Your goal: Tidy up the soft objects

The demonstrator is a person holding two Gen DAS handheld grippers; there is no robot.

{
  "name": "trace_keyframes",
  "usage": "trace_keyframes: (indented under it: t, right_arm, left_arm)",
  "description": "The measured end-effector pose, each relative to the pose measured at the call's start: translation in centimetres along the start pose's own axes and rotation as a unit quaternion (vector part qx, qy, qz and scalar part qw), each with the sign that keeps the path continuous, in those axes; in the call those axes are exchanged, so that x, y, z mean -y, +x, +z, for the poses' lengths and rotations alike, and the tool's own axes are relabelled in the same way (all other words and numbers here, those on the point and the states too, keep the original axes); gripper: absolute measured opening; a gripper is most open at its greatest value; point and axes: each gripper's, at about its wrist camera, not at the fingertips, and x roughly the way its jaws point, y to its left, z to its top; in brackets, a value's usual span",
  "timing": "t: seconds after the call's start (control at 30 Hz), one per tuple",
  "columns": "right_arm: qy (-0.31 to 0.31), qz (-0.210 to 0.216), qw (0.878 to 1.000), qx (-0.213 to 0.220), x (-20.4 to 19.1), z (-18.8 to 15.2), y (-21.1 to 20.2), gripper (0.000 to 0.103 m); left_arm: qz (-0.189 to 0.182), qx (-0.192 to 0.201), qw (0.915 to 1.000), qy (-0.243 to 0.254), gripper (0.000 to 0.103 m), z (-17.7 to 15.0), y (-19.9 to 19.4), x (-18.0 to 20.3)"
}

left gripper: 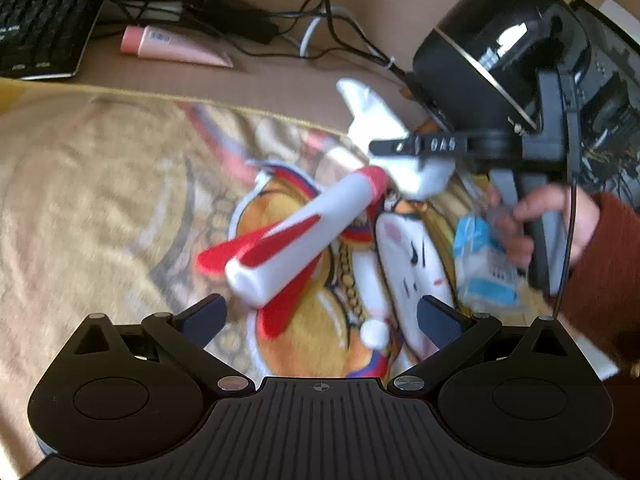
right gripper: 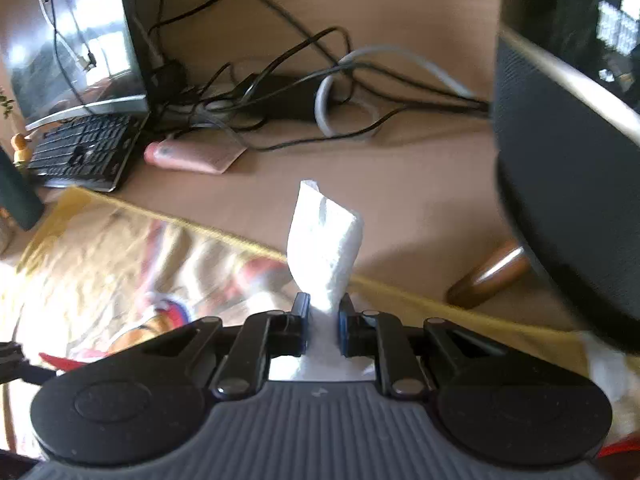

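A white and red plush rocket (left gripper: 300, 236) lies tilted on the printed cloth (left gripper: 100, 200), just ahead of my open left gripper (left gripper: 322, 312), whose fingers stand wide apart with nothing between them. A white tissue (right gripper: 326, 244) sticks up from my right gripper (right gripper: 324, 312), which is shut on it. In the left wrist view the right gripper (left gripper: 400, 148) hangs above the cloth with the white tissue (left gripper: 376, 120) in it, held by a hand (left gripper: 536, 220). A blue and white tissue pack (left gripper: 484, 264) lies on the cloth at the right.
A black keyboard (left gripper: 40, 28), a pink tube (left gripper: 172, 46) and tangled cables (right gripper: 300, 92) sit on the brown desk behind the cloth. A monitor (right gripper: 72, 40) stands at back left. A large black round object (right gripper: 568, 200) looms at the right, beside a brown wooden piece (right gripper: 488, 276).
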Motion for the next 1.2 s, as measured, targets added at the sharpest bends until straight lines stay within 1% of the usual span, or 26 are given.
trace_keyframes:
  t: [0.07, 0.17, 0.2, 0.23, 0.3, 0.37, 0.4, 0.47, 0.5, 0.53, 0.6, 0.67, 0.73, 0.83, 0.97, 1.03, 1.1, 1.2]
  right_arm:
    - [0.001, 0.015, 1.000, -0.005, -0.3, -0.4, -0.2, 0.016]
    - [0.002, 0.026, 1.000, -0.009, -0.8, -1.0, -0.9, 0.016]
    - [0.001, 0.033, 0.999, -0.011, -1.1, -1.2, -1.3, 0.017]
    - [-0.001, 0.042, 0.999, -0.014, -1.5, -1.4, -1.8, 0.018]
    - [-0.005, 0.059, 0.998, -0.021, -2.3, -1.9, -2.8, 0.030]
    - [-0.008, 0.075, 0.997, -0.027, -3.1, -2.3, -3.7, 0.030]
    - [-0.010, 0.084, 0.996, -0.030, -3.5, -2.5, -4.2, 0.030]
    - [-0.013, 0.101, 0.994, -0.037, -4.3, -2.9, -5.2, 0.030]
    - [-0.015, 0.109, 0.993, -0.040, -4.7, -3.2, -5.6, 0.030]
    - [-0.016, 0.111, 0.993, -0.043, -5.0, -3.4, -5.7, 0.028]
    - [-0.026, 0.104, 0.993, -0.044, -5.5, -4.0, -5.8, 0.026]
    - [-0.033, 0.096, 0.994, -0.046, -5.9, -4.5, -6.0, 0.023]
    - [-0.019, 0.096, 0.994, -0.046, -6.0, -4.6, -6.3, 0.020]
    - [0.003, 0.131, 0.990, -0.043, -6.8, -4.3, -6.3, 0.020]
    - [0.016, 0.187, 0.981, -0.042, -9.4, -3.8, -5.0, 0.020]
    - [0.013, 0.185, 0.981, -0.050, -10.3, -3.8, -4.2, 0.020]
    - [0.009, 0.169, 0.984, -0.053, -10.3, -4.2, -4.1, 0.020]
    - [0.023, 0.144, 0.988, -0.048, -8.6, -4.6, -5.1, 0.020]
  left_arm:
    - [-0.003, -0.006, 1.0000, -0.001, 0.103, 0.4, 0.4, 0.3]
    - [-0.004, -0.017, 0.9997, 0.016, 0.103, 0.4, 0.6, 1.1]
    - [-0.010, -0.019, 0.9996, 0.020, 0.103, 0.5, 0.4, 1.1]
    - [-0.027, -0.018, 0.9994, 0.014, 0.103, 0.6, -0.1, 1.0]
    - [-0.066, -0.015, 0.9977, -0.007, 0.103, 1.1, -1.4, 0.5]
    - [-0.100, -0.008, 0.9947, -0.023, 0.103, 1.6, -2.9, -0.3]
    - [-0.106, -0.002, 0.9940, -0.026, 0.103, 1.9, -3.5, -0.6]
    - [-0.094, 0.003, 0.9954, -0.018, 0.103, 2.3, -3.9, -0.9]
    - [-0.076, -0.001, 0.9971, -0.008, 0.103, 2.4, -3.8, -1.0]
    - [-0.056, -0.008, 0.9984, 0.000, 0.103, 2.2, -3.7, -1.0]
    - [-0.039, -0.023, 0.9989, 0.012, 0.103, 1.7, -3.3, -1.2]
    - [-0.035, -0.042, 0.9981, 0.028, 0.103, 0.7, -2.9, -1.1]
    - [-0.029, -0.060, 0.9967, 0.046, 0.103, -0.2, -2.3, -0.7]
    - [-0.027, -0.065, 0.9957, 0.060, 0.103, -0.9, -1.0, 0.0]
    - [-0.029, -0.059, 0.9962, 0.057, 0.103, -0.6, -0.3, 0.3]
    - [-0.024, -0.057, 0.9964, 0.057, 0.103, -0.2, -0.1, 0.4]
    - [-0.017, -0.056, 0.9963, 0.062, 0.103, -0.1, 0.1, 0.5]
    - [-0.009, -0.054, 0.9962, 0.067, 0.103, -0.2, 0.3, 0.6]
